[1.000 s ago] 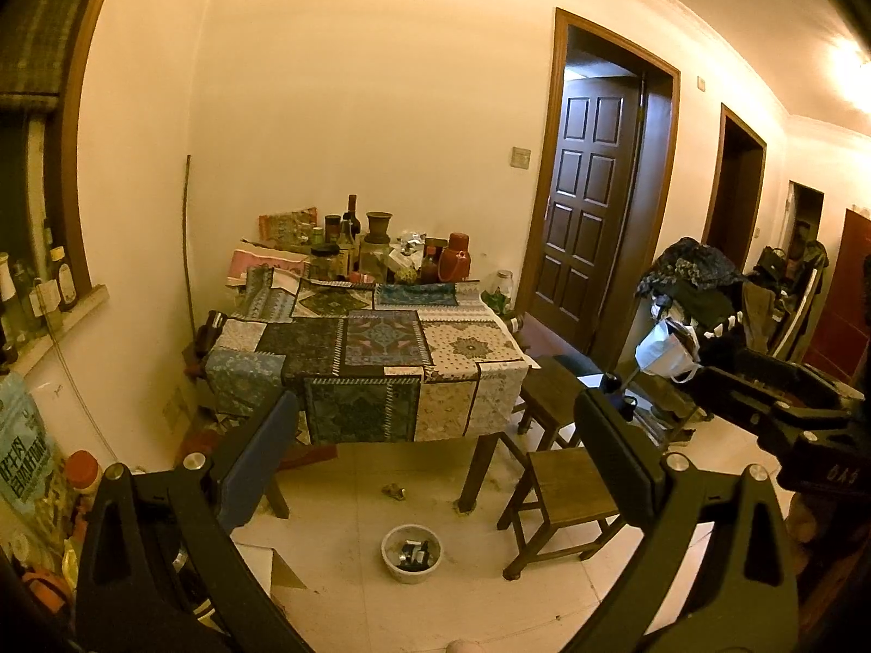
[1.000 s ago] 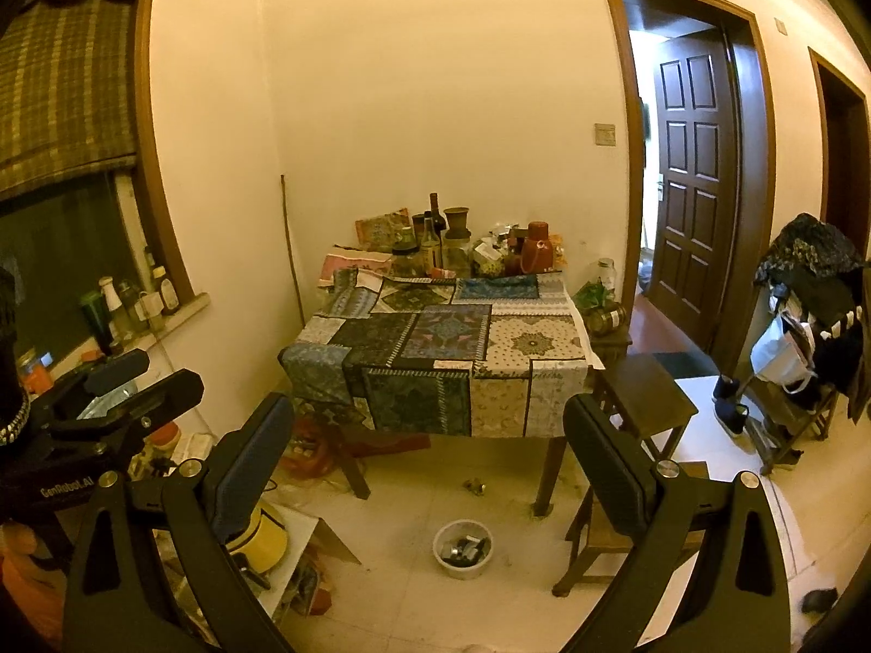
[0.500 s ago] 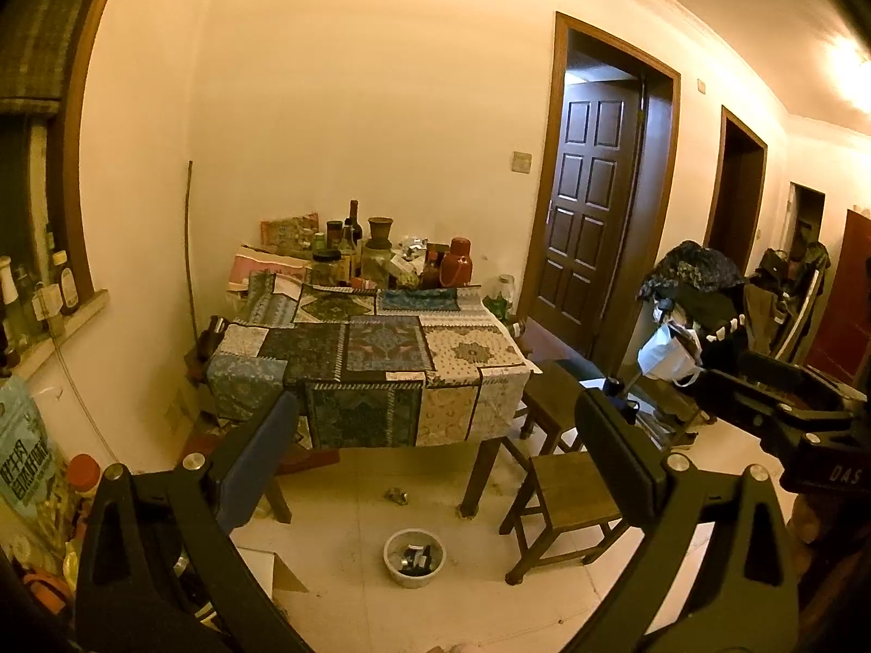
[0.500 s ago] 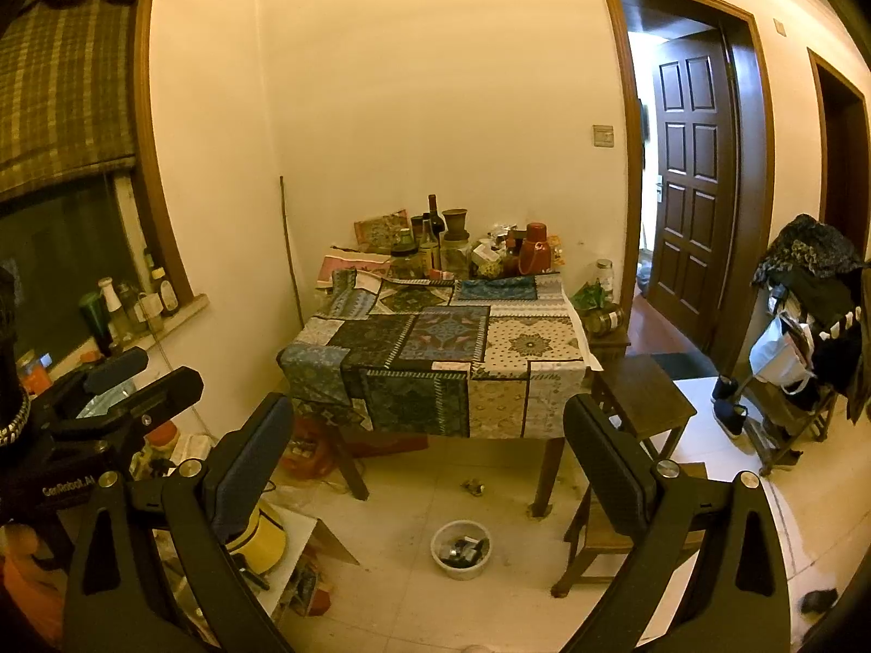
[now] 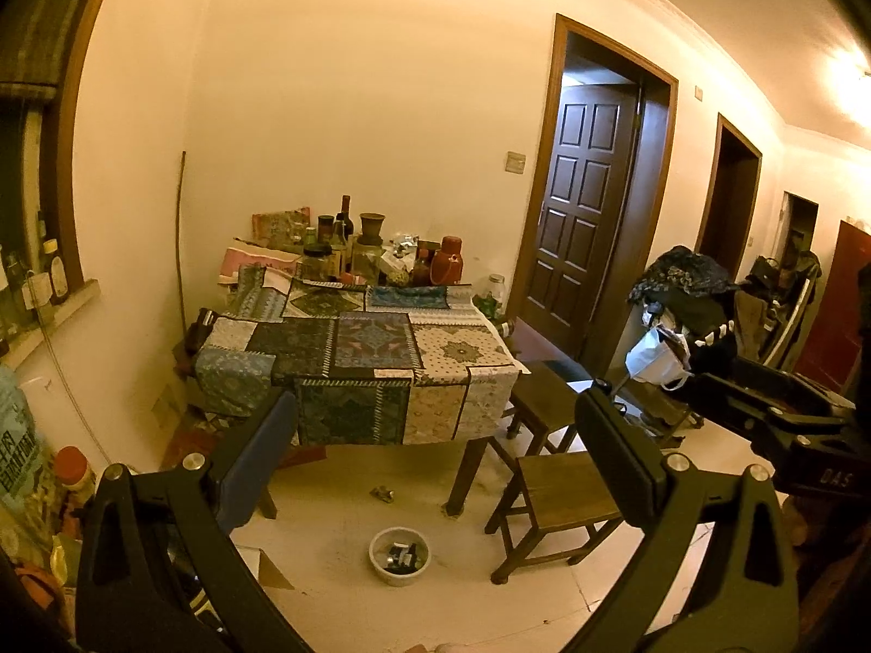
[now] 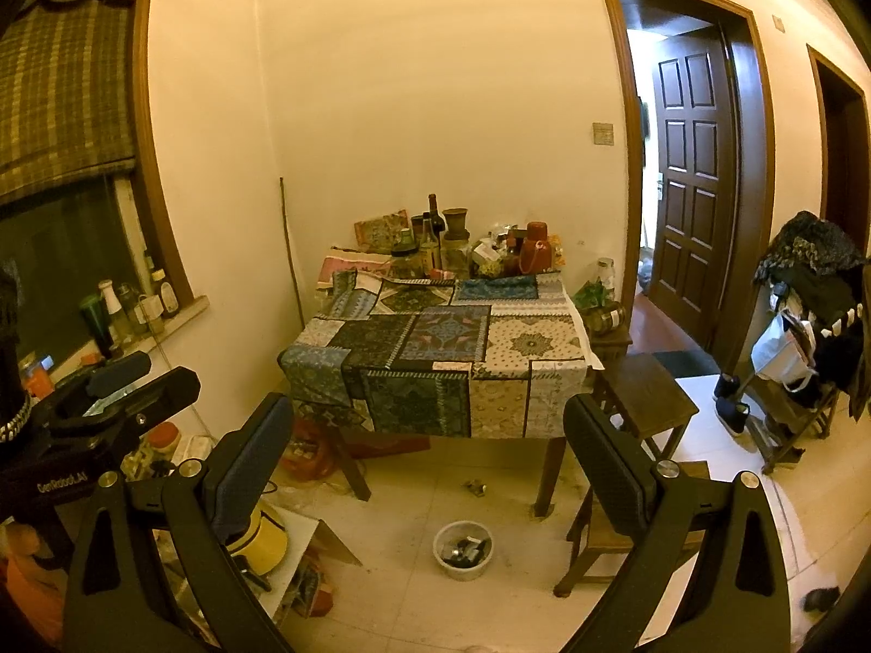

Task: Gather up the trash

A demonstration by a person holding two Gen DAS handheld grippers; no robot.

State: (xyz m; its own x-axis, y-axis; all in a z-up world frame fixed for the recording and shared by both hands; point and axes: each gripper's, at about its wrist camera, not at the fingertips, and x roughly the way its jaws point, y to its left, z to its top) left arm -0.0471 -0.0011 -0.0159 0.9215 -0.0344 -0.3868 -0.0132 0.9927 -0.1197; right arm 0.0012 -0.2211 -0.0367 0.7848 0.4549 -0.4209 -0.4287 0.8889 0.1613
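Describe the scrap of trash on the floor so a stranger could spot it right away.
Find the table with the patchwork cloth against the far wall. On the pale floor under its front edge lies a small crumpled scrap, beyond the white bowl. Unlike the bowl, it is tiny, loose and shapeless.

Right gripper (image 6: 422, 457): jaws wide apart, nothing between them.
Left gripper (image 6: 117, 381): at left edge, jaw state unclear.
Table (image 6: 435, 348): patchwork cloth, bottles and jars at back.
Bowl (image 6: 463, 549): white, on floor before table.
Scrap (image 6: 475, 486): on floor under table.
Stools (image 6: 645, 400): right of table.
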